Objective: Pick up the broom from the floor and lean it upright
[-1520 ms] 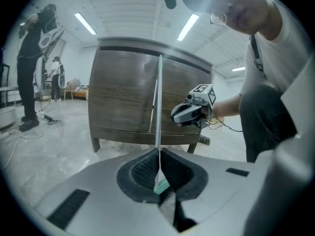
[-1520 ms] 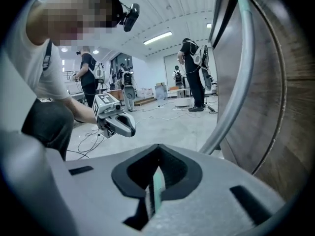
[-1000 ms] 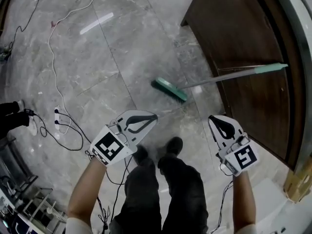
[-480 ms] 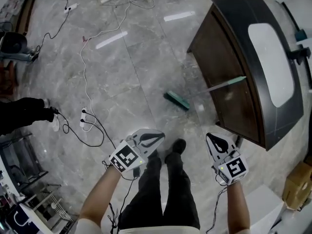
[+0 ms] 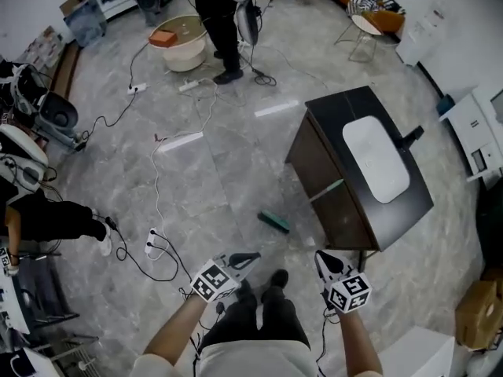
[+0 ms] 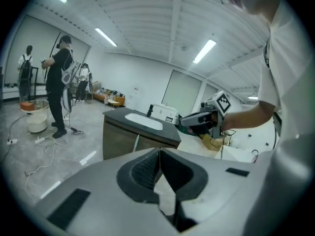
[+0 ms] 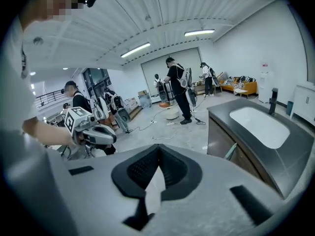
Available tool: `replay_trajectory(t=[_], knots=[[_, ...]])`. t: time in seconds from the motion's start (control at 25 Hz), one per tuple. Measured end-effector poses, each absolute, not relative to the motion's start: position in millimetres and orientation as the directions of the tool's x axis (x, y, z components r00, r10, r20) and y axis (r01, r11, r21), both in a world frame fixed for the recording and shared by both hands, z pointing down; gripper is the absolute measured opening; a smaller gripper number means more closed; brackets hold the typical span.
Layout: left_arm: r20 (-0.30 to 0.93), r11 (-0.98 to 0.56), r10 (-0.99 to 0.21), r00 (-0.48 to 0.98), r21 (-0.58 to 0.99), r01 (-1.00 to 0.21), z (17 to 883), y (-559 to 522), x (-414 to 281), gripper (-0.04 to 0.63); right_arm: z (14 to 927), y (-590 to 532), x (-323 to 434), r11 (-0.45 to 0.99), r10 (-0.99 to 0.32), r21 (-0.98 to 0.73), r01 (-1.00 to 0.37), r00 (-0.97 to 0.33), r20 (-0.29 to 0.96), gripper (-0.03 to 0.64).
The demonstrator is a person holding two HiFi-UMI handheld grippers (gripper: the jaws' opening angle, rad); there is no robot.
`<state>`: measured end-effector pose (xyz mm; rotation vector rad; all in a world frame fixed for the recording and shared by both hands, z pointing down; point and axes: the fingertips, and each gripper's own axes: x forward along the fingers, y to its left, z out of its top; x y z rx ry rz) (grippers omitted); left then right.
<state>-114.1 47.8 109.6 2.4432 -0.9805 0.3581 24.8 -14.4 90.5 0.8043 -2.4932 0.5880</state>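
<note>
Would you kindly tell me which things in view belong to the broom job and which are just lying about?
Job: broom, its handle leaning on the sink cabinet; left gripper and right gripper, both shut and empty.
Lying about: white cable, power strip, round tub, cardboard box.
</note>
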Motion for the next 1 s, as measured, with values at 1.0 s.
replay_trajectory(t=[1.0], knots=[[0.308, -0.551, -0.728, 0.612, 0.268, -0.79, -57, 99, 1, 0.012, -80, 59, 178, 0.722, -0.58, -0.154, -0.675, -0.711, 0.398, 0.0]])
